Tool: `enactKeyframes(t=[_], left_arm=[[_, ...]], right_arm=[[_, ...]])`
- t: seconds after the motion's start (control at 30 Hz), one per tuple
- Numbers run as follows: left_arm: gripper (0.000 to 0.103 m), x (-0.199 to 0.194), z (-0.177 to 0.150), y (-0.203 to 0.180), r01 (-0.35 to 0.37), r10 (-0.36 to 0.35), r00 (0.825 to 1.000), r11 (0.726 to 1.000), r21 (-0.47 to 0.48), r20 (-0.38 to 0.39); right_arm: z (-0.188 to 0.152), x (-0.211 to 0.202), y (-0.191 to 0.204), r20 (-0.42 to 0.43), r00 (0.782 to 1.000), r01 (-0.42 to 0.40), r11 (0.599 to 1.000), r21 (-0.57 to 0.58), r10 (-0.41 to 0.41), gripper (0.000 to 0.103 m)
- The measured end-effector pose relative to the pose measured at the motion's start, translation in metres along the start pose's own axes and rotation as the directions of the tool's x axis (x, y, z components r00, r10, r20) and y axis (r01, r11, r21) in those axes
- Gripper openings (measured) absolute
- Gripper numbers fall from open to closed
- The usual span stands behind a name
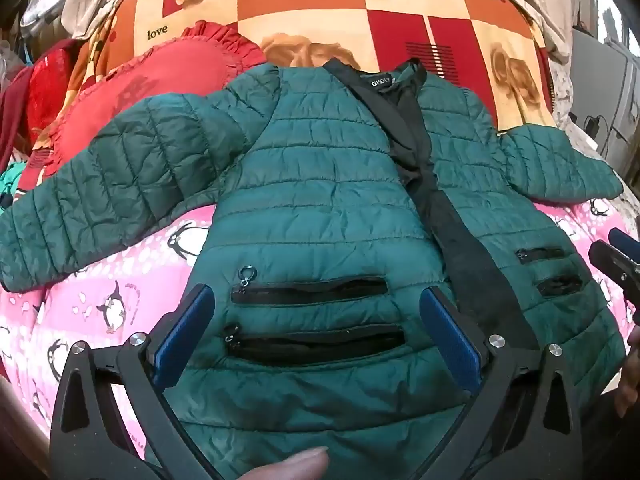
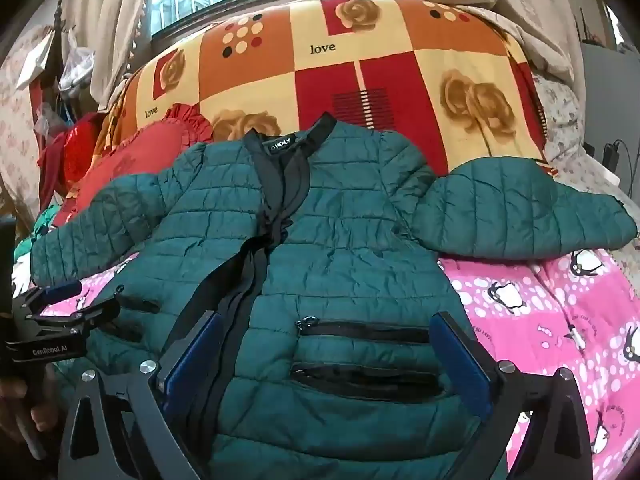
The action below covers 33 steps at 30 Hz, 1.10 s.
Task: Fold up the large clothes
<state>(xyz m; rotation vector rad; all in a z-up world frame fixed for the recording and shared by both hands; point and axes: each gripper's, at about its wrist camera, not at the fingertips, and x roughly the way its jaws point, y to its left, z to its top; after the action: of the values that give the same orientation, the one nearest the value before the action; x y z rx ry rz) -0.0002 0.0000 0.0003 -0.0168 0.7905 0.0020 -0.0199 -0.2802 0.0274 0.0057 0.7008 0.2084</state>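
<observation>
left wrist view: one green quilted jacket (image 1: pixel 320 200), front up, flat on pink penguin bedspread (image 1: pixel 100 312), sleeves out at 9 and 3 o'clock. left gripper (image 1: pixel 316 312) and right gripper (image 2: pixel 328 340): fingers spread wide over the hem, holding nothing. step: pre-fold, judged. next: bring a sleeve inward. pocket zips: four.

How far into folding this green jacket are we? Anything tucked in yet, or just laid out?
Only the laying out looks done: the green jacket lies front-up on the pink penguin blanket, both sleeves spread sideways. In hand: nothing gripped; the left hand-held gripper and right hand-held gripper are open near the hem pockets. Left: folding in the left-side sleeve and right-side sleeve, then folding the body.
</observation>
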Motion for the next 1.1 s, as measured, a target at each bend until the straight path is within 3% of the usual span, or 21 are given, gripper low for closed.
enactKeyframes(t=[1.1], left_arm=[[0.103, 0.000, 0.000, 0.000, 0.029, -0.029, 1.000, 0.999, -0.020, 0.006]], right_arm=[[0.000, 0.000, 0.008, -0.010, 1.000, 0.015, 0.999, -0.033, -0.015, 0.102]])
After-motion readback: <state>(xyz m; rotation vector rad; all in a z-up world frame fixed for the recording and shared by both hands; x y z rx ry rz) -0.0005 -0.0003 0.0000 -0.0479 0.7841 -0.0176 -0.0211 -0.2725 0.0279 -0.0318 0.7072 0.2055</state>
